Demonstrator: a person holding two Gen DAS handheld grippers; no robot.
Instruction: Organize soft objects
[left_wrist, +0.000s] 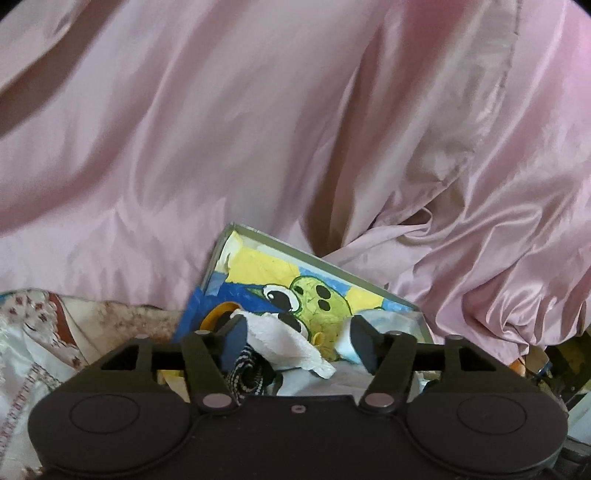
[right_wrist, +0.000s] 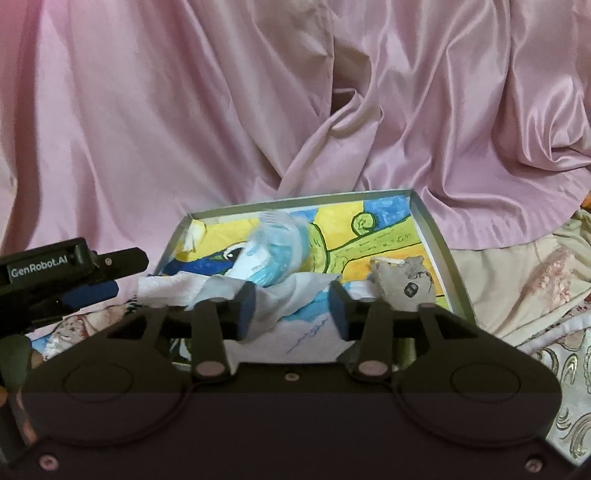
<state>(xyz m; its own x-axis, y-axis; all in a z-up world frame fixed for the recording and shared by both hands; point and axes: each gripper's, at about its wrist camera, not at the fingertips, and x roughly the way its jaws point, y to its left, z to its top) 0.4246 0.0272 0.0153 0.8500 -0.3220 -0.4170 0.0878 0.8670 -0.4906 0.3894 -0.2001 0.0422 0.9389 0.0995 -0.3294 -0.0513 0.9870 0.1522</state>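
Pink satin cloth (right_wrist: 207, 122) hangs in heavy folds across the whole far side, and a patterned bedspread (right_wrist: 532, 280) covers the bed below it. On that bed, tilted up at its far edge, sits a shallow tray (right_wrist: 439, 236) lined with a bright cartoon drawing, and the soft things lie inside it: a white cloth (right_wrist: 280, 295) draped over the near part, a crumpled blue face mask (right_wrist: 273, 254) just beyond it, a small grey stuffed piece (right_wrist: 400, 280) to the right and a dark knitted scrap (left_wrist: 247, 373) near the left edge. Both the right gripper (right_wrist: 292, 310) and the left gripper (left_wrist: 297, 336) have their fingers spread, pads clear of the fabric, pinching nothing. The step in hand looks like settling the white cloth in the tray, and doing it well probably means backing both grippers off without snagging a fold, then pressing any loose corner down inside the rim so nothing spills onto the bed.
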